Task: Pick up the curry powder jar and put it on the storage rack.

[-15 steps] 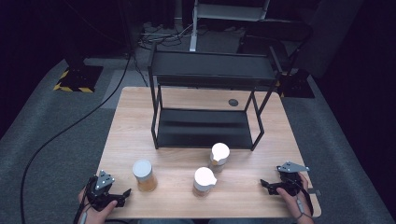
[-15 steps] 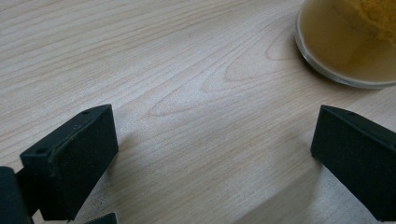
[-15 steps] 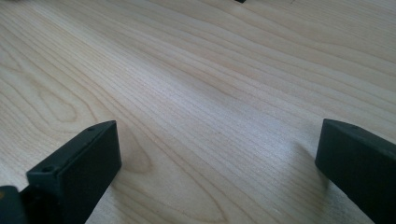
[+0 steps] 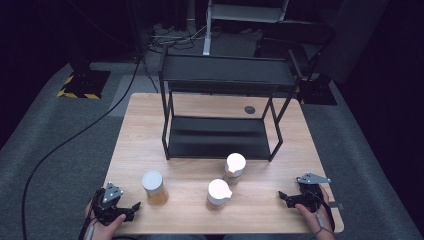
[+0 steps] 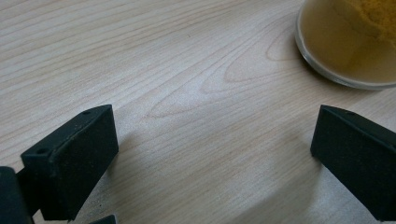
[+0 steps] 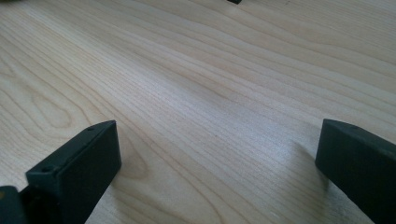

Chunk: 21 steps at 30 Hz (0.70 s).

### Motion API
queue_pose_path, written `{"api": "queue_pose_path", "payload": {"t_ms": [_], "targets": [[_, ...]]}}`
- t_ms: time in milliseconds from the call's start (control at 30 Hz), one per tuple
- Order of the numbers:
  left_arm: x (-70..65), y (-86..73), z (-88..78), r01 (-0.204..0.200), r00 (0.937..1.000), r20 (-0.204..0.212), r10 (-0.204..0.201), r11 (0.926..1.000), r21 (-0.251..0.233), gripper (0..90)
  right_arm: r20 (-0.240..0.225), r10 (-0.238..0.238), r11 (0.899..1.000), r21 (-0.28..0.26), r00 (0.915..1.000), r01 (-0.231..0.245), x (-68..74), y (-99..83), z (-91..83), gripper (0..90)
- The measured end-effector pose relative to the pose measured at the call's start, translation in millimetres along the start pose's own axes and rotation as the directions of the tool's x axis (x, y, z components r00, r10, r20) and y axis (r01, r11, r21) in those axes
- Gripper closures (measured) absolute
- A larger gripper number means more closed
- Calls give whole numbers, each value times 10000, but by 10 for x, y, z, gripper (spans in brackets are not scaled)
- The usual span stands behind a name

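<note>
Three jars stand on the near half of the wooden table (image 4: 150, 115). The left jar (image 4: 153, 187), with a greyish lid and orange-brown contents, is the one nearest a gripper: it sits just beside the left gripper (image 4: 131, 207), up and to its right in the high view, apart from it. In the left gripper view its glass base (image 5: 348, 44) shows at the top right corner, beyond the jaws and not between them. Those jaws stand wide apart over bare wood, holding nothing. The middle jar (image 4: 218, 194) and the farther jar (image 4: 235, 167), both white-lidded, stand close together nearer the centre. The right gripper (image 4: 286, 198) rests low at the table's right front, well apart from them, its jaws spread wide and empty too. Behind the jars stands a black two-tier shelf (image 4: 220, 137).
</note>
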<state>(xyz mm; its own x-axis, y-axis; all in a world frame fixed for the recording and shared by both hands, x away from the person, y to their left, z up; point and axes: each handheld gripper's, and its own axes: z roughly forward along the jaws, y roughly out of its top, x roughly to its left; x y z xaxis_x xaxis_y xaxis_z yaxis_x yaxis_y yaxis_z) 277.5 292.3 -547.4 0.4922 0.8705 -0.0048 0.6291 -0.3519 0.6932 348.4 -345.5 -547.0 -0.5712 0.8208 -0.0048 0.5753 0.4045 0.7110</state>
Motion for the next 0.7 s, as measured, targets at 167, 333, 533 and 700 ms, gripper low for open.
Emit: {"api": "queue_pose_path", "payload": {"t_ms": [167, 333, 533, 700], "targets": [[-25, 20, -27, -262, 9994, 225, 260, 9996, 67, 54, 11, 11, 10000, 8, 10000, -11, 0, 4, 3, 0], [-72, 89, -156, -162, 9996, 229, 178, 9977, -655, 52, 13, 14, 10000, 9, 10000, -14, 0, 5, 4, 0], [-123, 186, -286, -166, 9987, 453, 215, 9942, -1063, 51, 13, 16, 10000, 9, 10000, -16, 0, 5, 4, 0], [-189, 255, -374, -326, 9982, 468, 387, 9916, -1249, 50, 9, 29, 10000, 9, 10000, -29, -1, 6, 5, 0]]}}
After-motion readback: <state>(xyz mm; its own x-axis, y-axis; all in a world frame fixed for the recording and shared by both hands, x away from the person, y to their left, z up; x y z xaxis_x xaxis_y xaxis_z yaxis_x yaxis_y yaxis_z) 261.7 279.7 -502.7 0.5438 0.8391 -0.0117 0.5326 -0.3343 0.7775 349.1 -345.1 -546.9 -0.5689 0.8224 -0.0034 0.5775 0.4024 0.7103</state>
